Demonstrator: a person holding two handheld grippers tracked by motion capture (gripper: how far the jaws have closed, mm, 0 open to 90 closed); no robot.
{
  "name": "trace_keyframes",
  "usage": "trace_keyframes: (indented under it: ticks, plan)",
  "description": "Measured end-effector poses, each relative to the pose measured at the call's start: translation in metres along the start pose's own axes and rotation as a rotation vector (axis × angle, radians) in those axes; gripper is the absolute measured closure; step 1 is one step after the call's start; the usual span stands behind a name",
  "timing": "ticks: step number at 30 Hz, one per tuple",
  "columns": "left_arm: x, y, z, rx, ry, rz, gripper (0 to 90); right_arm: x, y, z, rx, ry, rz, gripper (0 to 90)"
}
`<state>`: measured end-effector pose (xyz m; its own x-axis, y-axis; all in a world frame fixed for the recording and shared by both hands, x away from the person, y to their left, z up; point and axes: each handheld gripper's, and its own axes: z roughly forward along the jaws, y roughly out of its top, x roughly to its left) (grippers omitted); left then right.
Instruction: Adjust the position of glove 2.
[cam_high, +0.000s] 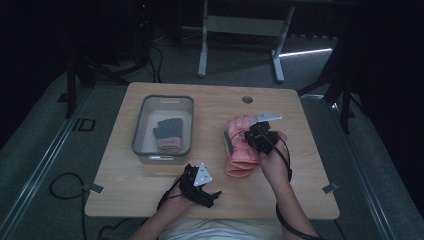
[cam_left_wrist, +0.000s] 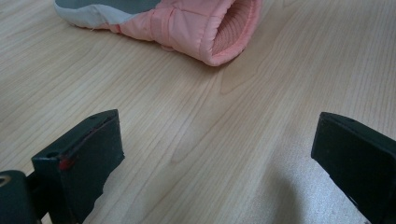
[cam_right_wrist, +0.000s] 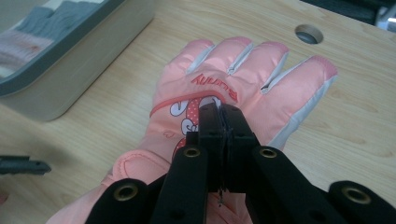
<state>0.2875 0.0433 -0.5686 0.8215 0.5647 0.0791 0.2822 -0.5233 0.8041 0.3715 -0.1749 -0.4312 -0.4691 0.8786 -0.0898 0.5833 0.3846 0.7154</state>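
A pink padded glove (cam_high: 240, 145) with a cartoon print lies flat on the wooden table (cam_high: 210, 107), fingers pointing away from me. My right gripper (cam_high: 248, 134) is over the back of the glove (cam_right_wrist: 243, 79), and its jaws (cam_right_wrist: 223, 109) are pressed together, tips at the print. Whether fabric is pinched between them I cannot tell. My left gripper (cam_high: 212, 196) rests near the table's front edge, open (cam_left_wrist: 217, 140) with only bare wood between the jaws. It faces the glove's ribbed cuff (cam_left_wrist: 187, 23), a short way off.
A grey plastic bin (cam_high: 140, 125) stands at the left of the table and holds a grey and pink glove (cam_high: 167, 134). Its near wall (cam_right_wrist: 70, 88) is close to the pink glove's left side. A round hole (cam_high: 247, 99) sits by the table's far edge.
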Motion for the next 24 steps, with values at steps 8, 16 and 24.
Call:
trace_keyframes:
  ticks: [8, 16, 24]
  plan:
    - [-0.001, 0.001, 0.0, 0.007, 0.003, 0.008, 1.9, 0.002, -0.012, 0.025, 0.054, 0.022, 0.019, 88.3]
    - [-0.002, 0.0, 0.001, 0.008, -0.001, 0.01, 1.9, 0.002, -0.018, 0.046, 0.083, 0.038, 0.007, 88.3]
    - [-0.002, 0.0, 0.002, 0.014, -0.001, 0.009, 1.9, 0.001, -0.026, 0.056, 0.091, 0.063, 0.0, 86.1]
